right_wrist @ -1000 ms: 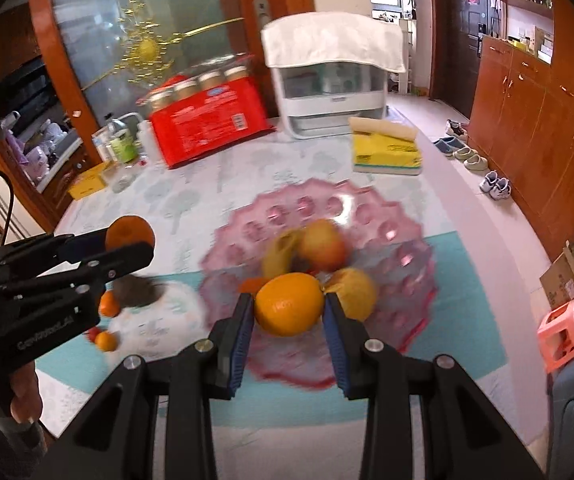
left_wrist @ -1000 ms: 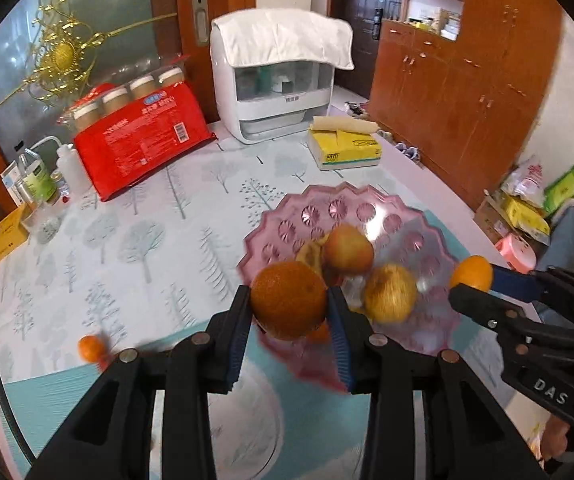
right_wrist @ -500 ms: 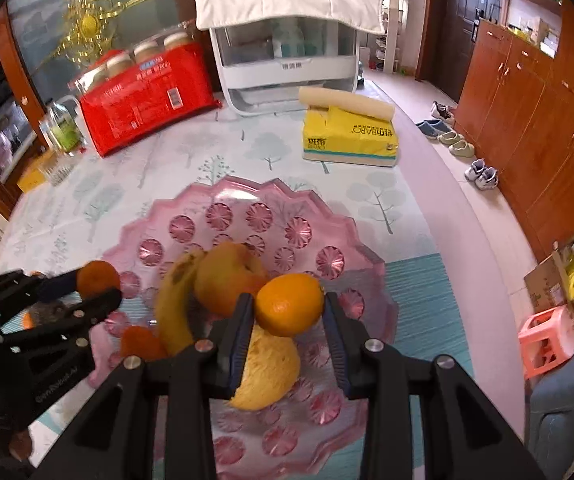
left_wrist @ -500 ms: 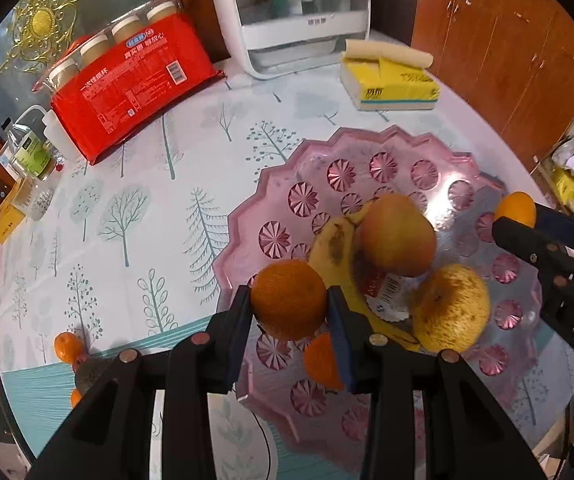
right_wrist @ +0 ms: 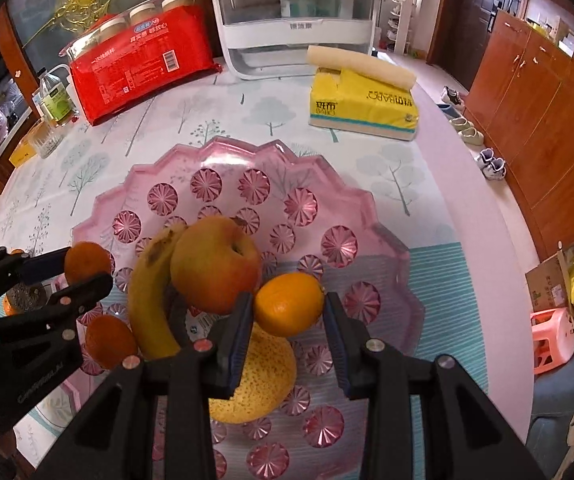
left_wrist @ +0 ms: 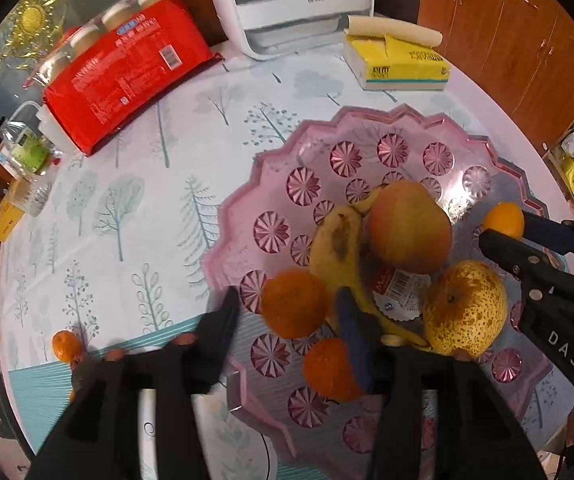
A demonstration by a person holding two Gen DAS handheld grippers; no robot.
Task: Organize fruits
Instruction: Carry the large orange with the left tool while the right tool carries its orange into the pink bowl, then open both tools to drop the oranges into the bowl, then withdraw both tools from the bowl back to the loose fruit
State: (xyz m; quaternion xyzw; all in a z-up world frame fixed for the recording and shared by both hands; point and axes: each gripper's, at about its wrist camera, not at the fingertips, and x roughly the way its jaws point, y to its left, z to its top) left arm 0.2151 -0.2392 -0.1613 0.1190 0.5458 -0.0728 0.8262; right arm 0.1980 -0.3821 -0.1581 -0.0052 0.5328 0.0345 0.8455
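Observation:
A pink scalloped plate (left_wrist: 367, 116) (right_wrist: 215, 148) holds a banana (left_wrist: 339, 248), an apple (left_wrist: 409, 228), a speckled pear (left_wrist: 467, 312) and a small tangerine (left_wrist: 327, 368). My left gripper (left_wrist: 289, 320) hangs low over the plate's near left side. Its jaws are opening, and an orange (left_wrist: 293, 304) sits between the blurred fingers with gaps on both sides. My right gripper (right_wrist: 289, 314) is shut on another orange (right_wrist: 289, 304), just above the pear (right_wrist: 259, 380) and beside the apple (right_wrist: 215, 264). In the left wrist view the right gripper (left_wrist: 505, 230) enters from the right.
At the back of the tree-print tablecloth lie a red multipack (left_wrist: 123, 72), a white appliance (right_wrist: 295, 24) and a yellow tissue pack (right_wrist: 363, 104). Bottles (left_wrist: 27, 152) stand at the left edge. A loose tangerine (left_wrist: 65, 346) lies left of the plate.
Both grippers came down close over the plate and tilted steeply. The left jaws spread away from their orange. The right jaws stayed shut on theirs.

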